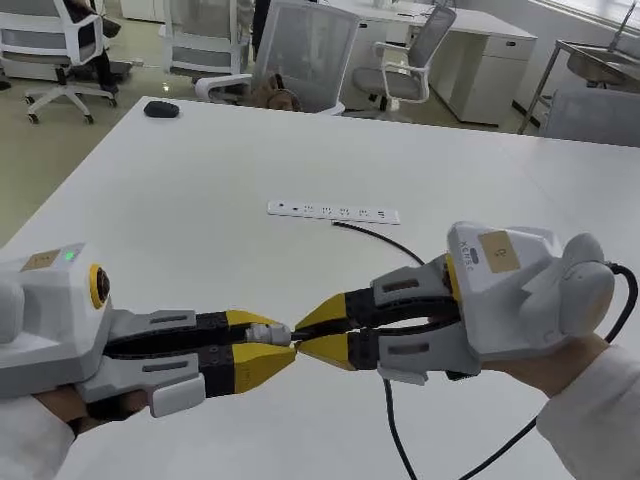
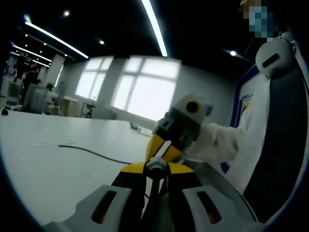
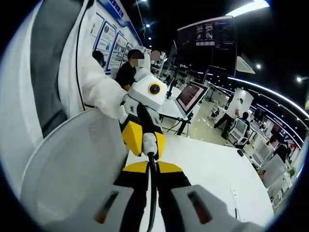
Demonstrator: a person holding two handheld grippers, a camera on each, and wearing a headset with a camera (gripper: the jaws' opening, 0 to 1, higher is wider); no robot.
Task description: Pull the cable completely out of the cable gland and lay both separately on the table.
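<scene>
Cable (image 3: pixel 153 193) and gland (image 1: pixel 268 333) are joined and up off the table (image 1: pixel 200 180) - held in mid-air between the two grippers, low and close in the head view, with nothing laid down yet. The left gripper (image 1: pixel 285 342) has its yellow jaws pinched on the gland. The right gripper (image 1: pixel 305 336) is clamped on the cable right where it leaves the gland, so the two sets of tips are nearly nose to nose.

And here is the worry. That black sheath looks smooth, so a straight pull may let the right jaws slide along it rather than draw it out. If the gland's seal is tight, it looks likely that the little body would twist or pop out of the left pinch instead. An off-axis tug would make that worse. The free end could also flick as it comes clear, towards the power strip (image 1: pixel 333 212) lying further up the table.

As for looks, the gland is small, pale grey-white and rounded, poking just past the left tips. The cable is thin, round and black. In the right gripper view it runs dead straight from the gland back between the right jaws. In the head view its slack hangs below that gripper towards the near edge.
</scene>
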